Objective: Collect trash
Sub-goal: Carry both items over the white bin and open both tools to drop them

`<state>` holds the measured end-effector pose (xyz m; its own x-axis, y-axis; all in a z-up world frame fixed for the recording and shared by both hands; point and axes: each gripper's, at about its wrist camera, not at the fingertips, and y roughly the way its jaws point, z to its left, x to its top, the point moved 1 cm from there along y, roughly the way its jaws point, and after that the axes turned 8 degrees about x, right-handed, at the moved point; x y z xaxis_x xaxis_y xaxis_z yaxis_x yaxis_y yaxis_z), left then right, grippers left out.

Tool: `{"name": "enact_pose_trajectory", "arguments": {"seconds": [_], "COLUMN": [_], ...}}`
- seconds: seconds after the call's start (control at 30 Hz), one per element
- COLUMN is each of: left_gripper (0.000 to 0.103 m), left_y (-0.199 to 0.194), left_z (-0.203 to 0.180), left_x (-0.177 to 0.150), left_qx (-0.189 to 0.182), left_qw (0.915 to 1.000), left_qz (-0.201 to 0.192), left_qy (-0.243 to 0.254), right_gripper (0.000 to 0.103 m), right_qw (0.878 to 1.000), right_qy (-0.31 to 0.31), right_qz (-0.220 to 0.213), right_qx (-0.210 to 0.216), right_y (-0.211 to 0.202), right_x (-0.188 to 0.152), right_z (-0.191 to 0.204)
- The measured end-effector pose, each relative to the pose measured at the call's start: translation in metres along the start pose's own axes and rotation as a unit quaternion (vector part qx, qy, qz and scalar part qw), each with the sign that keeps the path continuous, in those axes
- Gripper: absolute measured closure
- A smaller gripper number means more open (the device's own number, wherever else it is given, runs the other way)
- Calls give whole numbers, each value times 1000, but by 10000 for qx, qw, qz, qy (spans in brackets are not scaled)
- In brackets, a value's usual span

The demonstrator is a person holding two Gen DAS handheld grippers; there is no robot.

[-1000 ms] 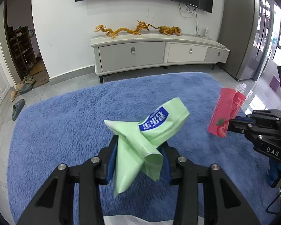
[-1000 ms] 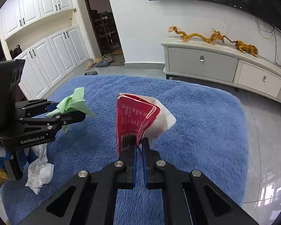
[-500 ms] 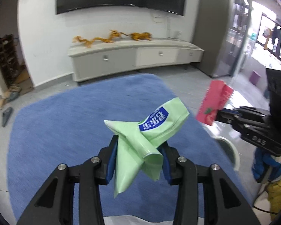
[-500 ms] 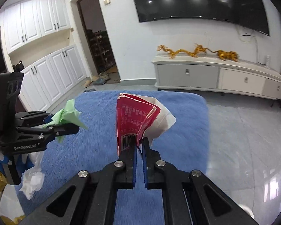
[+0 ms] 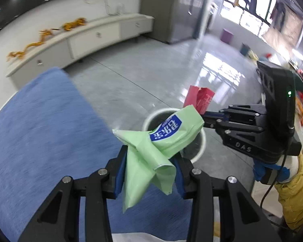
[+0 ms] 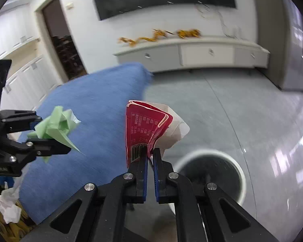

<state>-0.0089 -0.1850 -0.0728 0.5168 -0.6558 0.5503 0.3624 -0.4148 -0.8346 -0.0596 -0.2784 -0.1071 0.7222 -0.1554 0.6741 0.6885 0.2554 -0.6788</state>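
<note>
My left gripper (image 5: pixel 149 161) is shut on a crumpled green wrapper (image 5: pixel 161 141) with a blue label; it also shows in the right wrist view (image 6: pixel 56 127). My right gripper (image 6: pixel 150 157) is shut on a red wrapper (image 6: pixel 145 129) with a barcode, seen from the left wrist view (image 5: pixel 200 98) too. A round white trash bin (image 6: pixel 238 173) with a dark inside stands on the grey floor just below and right of my right gripper. In the left wrist view the bin (image 5: pixel 151 119) lies behind the green wrapper, partly hidden.
A blue rug (image 5: pixel 40 131) covers the floor to the left. A white low cabinet (image 6: pixel 192 54) with golden dragon figures stands against the far wall. Crumpled white tissue (image 6: pixel 8 203) lies at the rug's near left edge. Glossy grey floor (image 6: pixel 242 111) surrounds the bin.
Both grippers have swung right, away from the rug, with their wrappers still held. The white bin has come into view beneath them.
</note>
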Motion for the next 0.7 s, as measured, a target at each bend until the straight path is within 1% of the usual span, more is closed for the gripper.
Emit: {"name": "enact_pose_trajectory", "arguments": {"seconds": [0.1,0.27,0.37,0.47,0.67,0.7], "left_gripper": [64,64,64,64,64,64], "left_y": [27,77,105,128,165,170], "left_z": [-29,-69,-84,-92,-99,-102], "left_x": [12,32,48,58,57,55], "left_qx": [-111,-195,-205,-211,-293,-276], "left_qw": [9991,9949,9921,9902,9860,9855], "left_qz": [297,777,979,1148,1506,1544], "left_qy": [267,615,763,766,658,648], "right_gripper": [97,97,97,97,97,96], "right_qw": [9993,9957,9935,9910,9887,9883], "right_qy": [339,841,1020,1201,1271,1278], "right_qz": [120,358,483,582,786,825], "right_qx": [-129,-151,-129,-94,-103,-98], "right_y": [-1,15,28,42,59,59], "right_x": [-17,-34,-42,-48,-48,-53], "right_z": [-38,-92,-113,-132,-155,-157]}}
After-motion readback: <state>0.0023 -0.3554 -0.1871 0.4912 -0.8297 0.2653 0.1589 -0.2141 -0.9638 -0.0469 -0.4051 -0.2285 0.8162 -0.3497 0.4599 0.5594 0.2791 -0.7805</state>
